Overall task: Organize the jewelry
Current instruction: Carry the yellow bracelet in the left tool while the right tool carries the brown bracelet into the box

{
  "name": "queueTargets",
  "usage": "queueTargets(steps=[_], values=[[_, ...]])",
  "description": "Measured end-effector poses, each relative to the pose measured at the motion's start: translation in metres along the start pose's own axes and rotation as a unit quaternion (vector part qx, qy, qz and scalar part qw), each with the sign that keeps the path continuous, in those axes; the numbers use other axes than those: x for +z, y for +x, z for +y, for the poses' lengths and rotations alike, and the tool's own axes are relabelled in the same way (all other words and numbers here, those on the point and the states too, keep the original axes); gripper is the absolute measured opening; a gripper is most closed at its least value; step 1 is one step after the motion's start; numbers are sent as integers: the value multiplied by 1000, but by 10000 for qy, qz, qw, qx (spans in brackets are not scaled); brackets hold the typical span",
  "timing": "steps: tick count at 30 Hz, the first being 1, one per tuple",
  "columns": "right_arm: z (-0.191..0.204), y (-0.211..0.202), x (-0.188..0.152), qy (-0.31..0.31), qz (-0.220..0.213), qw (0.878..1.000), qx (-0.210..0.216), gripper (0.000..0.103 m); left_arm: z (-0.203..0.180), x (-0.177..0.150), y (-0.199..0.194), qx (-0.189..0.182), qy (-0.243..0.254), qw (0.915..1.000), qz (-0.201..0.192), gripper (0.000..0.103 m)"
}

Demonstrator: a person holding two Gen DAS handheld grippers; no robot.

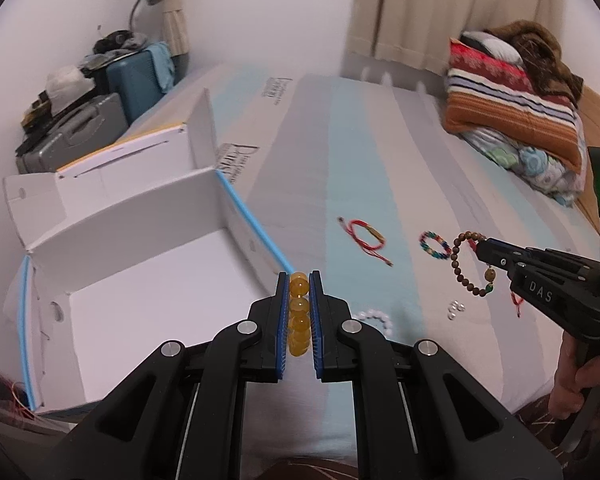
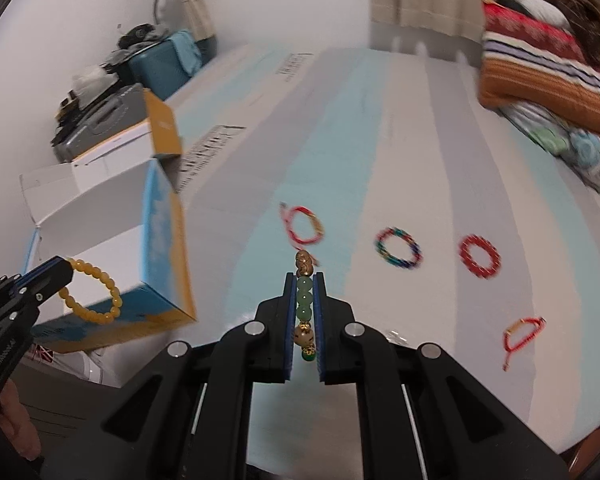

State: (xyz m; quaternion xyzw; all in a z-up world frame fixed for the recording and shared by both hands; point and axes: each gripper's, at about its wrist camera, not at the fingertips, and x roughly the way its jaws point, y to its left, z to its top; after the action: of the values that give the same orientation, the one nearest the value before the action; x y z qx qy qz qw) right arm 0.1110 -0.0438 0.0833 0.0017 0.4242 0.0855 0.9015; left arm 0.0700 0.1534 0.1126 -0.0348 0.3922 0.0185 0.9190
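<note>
My left gripper (image 1: 299, 280) is shut on a yellow bead bracelet (image 1: 299, 312), held above the bed beside the open white box (image 1: 148, 280); the bracelet also shows hanging from it in the right wrist view (image 2: 92, 292). My right gripper (image 2: 304, 280) is shut on a brown bead bracelet with green beads (image 2: 304, 304); it hangs from that gripper in the left wrist view (image 1: 460, 268). On the striped bed sheet (image 2: 380, 140) lie a red cord bracelet (image 2: 302, 224), a multicoloured bead bracelet (image 2: 398, 248), a red bead bracelet (image 2: 479, 257) and another red cord bracelet (image 2: 522, 334).
A white bead bracelet (image 1: 376, 318) and small clear pieces (image 1: 455, 309) lie on the sheet near the front. Folded blankets (image 1: 512, 96) are stacked at the far right. Suitcases (image 1: 100, 96) stand by the wall behind the box.
</note>
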Motion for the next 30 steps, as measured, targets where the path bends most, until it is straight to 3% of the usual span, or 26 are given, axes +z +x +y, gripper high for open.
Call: queueTargets(steps=[18, 30], values=[[141, 26, 22, -804, -5, 9949, 611, 7, 120, -10, -26, 590, -681, 9959, -63, 9], [213, 74, 24, -1140, 496, 9886, 848, 7, 189, -32, -8, 986, -1273, 9866, 282, 9]])
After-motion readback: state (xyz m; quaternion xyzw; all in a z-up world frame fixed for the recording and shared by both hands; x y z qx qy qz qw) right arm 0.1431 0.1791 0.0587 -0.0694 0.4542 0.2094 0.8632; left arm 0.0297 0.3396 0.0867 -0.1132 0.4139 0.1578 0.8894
